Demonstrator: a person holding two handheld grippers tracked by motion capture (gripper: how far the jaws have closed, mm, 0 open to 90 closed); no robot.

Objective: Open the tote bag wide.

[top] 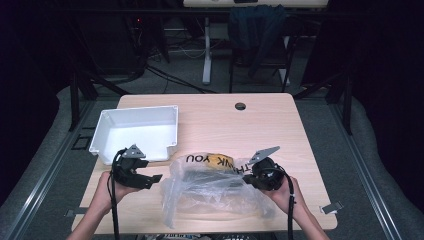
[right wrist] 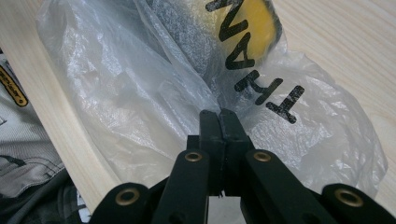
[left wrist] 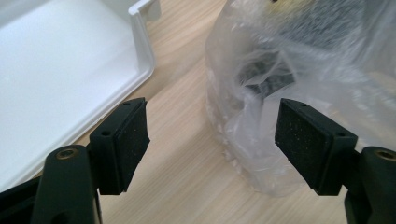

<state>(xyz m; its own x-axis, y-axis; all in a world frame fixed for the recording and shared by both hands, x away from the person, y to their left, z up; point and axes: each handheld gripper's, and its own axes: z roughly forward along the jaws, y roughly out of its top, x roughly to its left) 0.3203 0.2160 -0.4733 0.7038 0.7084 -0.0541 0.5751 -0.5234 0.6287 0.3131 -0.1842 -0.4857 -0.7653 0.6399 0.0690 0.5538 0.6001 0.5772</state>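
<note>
High view first, working from the left with the plastic bag as my landmark: a white bin sits on the wooden table up and to the left of the bag, its near right corner close to the bag's top edge. Just left of the bag I have the left gripper, jaws spread wide with nothing between them; in the left gripper view the two pads stand well apart, one on the bin's side, the other right against the crumpled bag wall, though I cannot tell if it touches. The bag itself lies near the front edge of the table, clear film with black "THANK YOU" lettering over a yellow patch. At the bag's right side sits the right gripper; in the right gripper view its jaws are pressed together on a fold of the film, just below the lettering.
</note>
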